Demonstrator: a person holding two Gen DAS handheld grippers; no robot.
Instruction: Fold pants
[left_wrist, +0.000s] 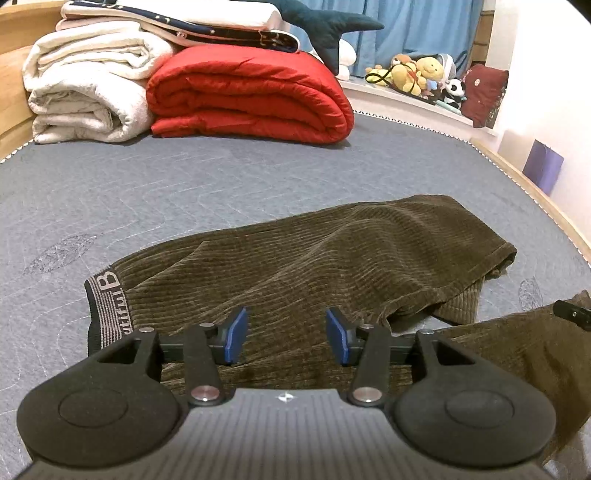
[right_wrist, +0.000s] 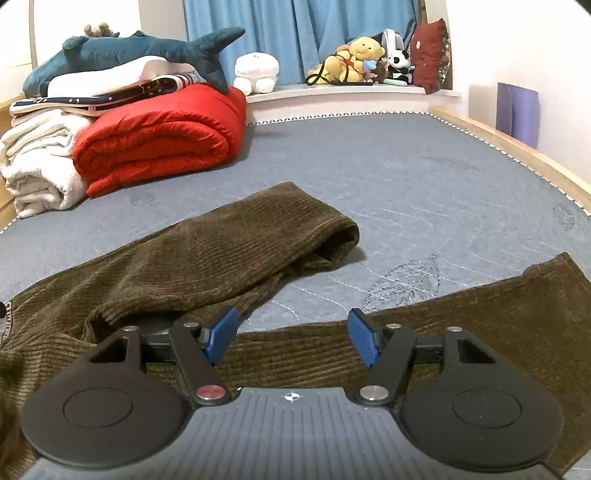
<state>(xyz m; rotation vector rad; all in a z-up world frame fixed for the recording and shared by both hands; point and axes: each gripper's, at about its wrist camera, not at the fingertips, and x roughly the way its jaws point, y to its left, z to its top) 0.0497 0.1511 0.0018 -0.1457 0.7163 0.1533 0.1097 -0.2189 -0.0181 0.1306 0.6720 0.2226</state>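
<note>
Olive-brown corduroy pants (left_wrist: 332, 251) lie spread on the grey mattress (left_wrist: 184, 184). Their black waistband with white lettering (left_wrist: 105, 295) is at the left in the left wrist view. One leg runs away to the far right and ends in a rumpled cuff (right_wrist: 332, 229); the other leg (right_wrist: 480, 314) lies nearer, toward the right. My left gripper (left_wrist: 286, 334) is open above the seat area near the waistband, nothing between its blue pads. My right gripper (right_wrist: 293, 338) is open over the near leg, with nothing between its pads.
At the head of the bed lie a rolled red quilt (left_wrist: 251, 99), folded white blankets (left_wrist: 88, 81) and a blue shark plush (right_wrist: 140, 48). Soft toys (right_wrist: 362, 59) sit on the window ledge. A wooden bed rail (right_wrist: 517, 151) runs along the right side.
</note>
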